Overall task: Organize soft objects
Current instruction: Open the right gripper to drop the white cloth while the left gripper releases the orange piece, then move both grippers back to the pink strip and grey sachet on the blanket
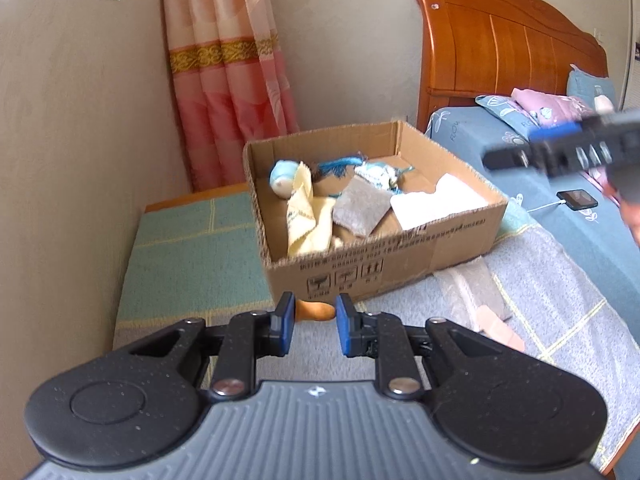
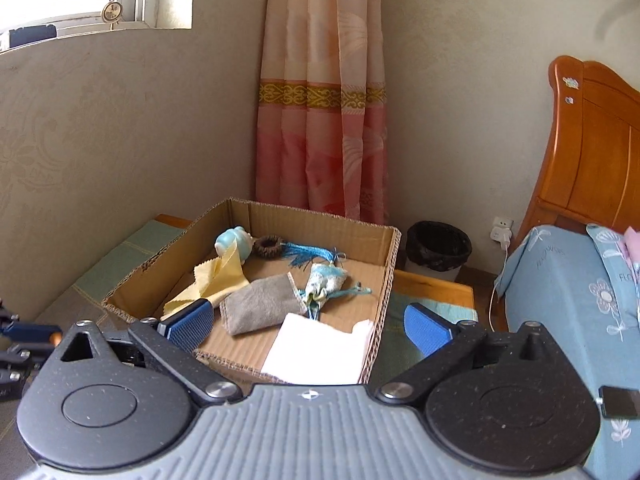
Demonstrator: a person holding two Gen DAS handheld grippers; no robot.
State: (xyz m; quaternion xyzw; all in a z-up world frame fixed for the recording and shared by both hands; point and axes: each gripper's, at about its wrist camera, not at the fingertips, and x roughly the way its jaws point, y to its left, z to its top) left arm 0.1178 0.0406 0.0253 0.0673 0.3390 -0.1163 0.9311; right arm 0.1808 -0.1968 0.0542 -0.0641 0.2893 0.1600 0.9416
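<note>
A: Inside the cardboard box [image 2: 384,248] lie the soft things: a white cloth [image 2: 320,350] in the near corner, a gray cloth [image 2: 260,302] beside it, a yellow cloth [image 2: 212,284] farther left, a little blue-green pouch [image 2: 324,284], a blue tassel [image 2: 304,254] and a pale blue toy [image 2: 234,242] at the back.

B: Where is the right hand-held gripper [image 2: 308,326]?

A: It hangs over the near edge of the box. Its jaws are spread wide and nothing is between them. The white cloth lies right under and just ahead of it.

B: And the left hand-held gripper [image 1: 312,320]?

A: It sits low over the table [image 1: 192,256], in front of the box. Its jaws are nearly closed. Something small and orange [image 1: 316,310] shows between the tips, but I cannot tell if it is held.

B: Which one is nearer the box?

A: The right one, I think. The left would have to go forward and up over the box wall.
</note>
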